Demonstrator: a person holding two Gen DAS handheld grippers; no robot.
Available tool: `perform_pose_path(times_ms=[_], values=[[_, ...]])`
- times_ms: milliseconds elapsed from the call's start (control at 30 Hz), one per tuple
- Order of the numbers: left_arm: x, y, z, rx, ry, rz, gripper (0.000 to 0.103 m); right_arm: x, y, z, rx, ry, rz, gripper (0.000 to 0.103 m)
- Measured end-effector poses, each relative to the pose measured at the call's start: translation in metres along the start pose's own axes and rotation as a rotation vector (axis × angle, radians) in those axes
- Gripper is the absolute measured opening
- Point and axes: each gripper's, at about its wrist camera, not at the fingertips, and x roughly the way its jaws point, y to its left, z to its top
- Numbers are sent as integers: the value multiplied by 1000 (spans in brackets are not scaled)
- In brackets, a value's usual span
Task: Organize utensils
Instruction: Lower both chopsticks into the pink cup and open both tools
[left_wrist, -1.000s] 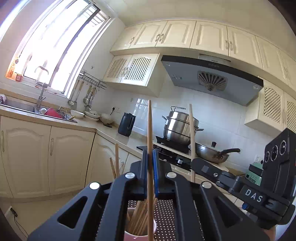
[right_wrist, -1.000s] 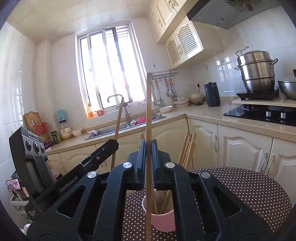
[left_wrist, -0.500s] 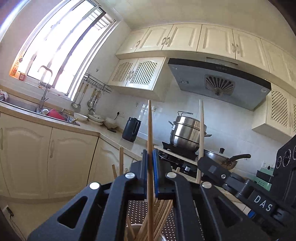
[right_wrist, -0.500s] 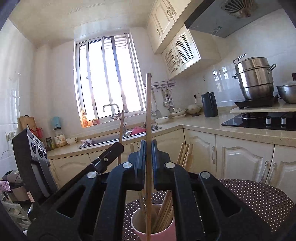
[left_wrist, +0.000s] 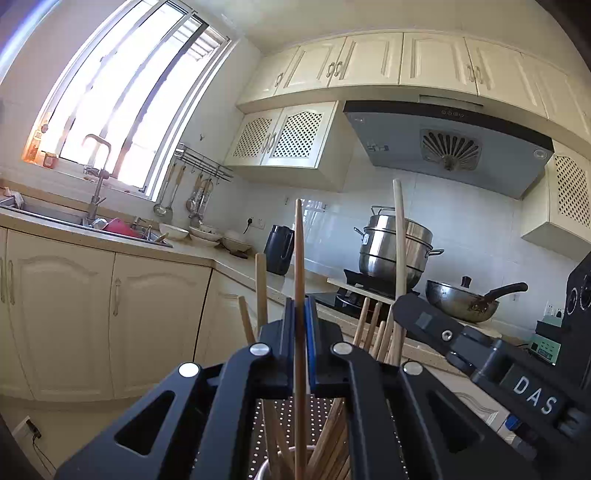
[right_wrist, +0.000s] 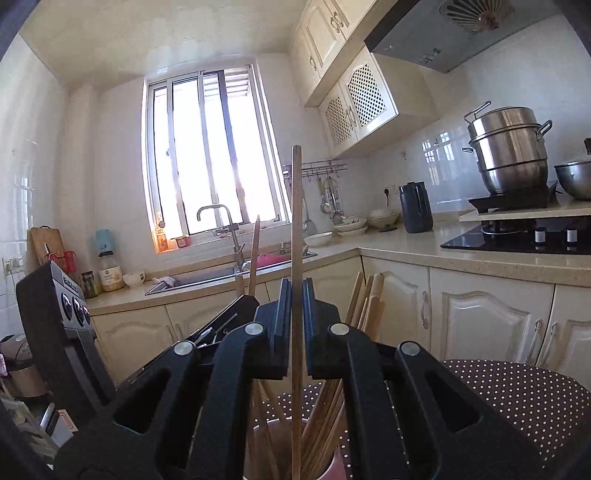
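My left gripper (left_wrist: 300, 325) is shut on a wooden chopstick (left_wrist: 299, 258) held upright, its lower end down in a cup (left_wrist: 275, 469) of several chopsticks. My right gripper (right_wrist: 295, 314) has its jaws slightly parted around another upright chopstick (right_wrist: 296, 221), whose lower end stands in the same pink cup (right_wrist: 338, 467). Each gripper shows in the other's view: the right one (left_wrist: 480, 350) at the right, the left one (right_wrist: 221, 325) at the left. The cup stands on a brown dotted tabletop (right_wrist: 517, 391).
Cream kitchen cabinets (left_wrist: 110, 317) and a counter run behind. A sink with tap (right_wrist: 218, 229), a black kettle (right_wrist: 415, 206), a steel steamer pot (right_wrist: 508, 151) and a wok (left_wrist: 460, 299) on the hob stand along the counter.
Both grippers have lowered, pushing their chopsticks deeper into the cup. The right gripper's jaws have parted slightly around its chopstick.
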Motion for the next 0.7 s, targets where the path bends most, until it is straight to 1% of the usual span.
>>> perform_pose_path(times_ms=[300,467,567,700], values=[[-27,0,-17,44,68,3,6,-20,9,-21,-73,74,3,6],[-40,-8,-26,96,103,-3,6,-27,18,-39,-129,119,-8,7],[-45,-9,-32,125,126,-2,6,-29,20,-50,-132,146,-13,7],[-47,-10,-40,145,172,-5,6,-35,24,-56,-137,144,-23,6]])
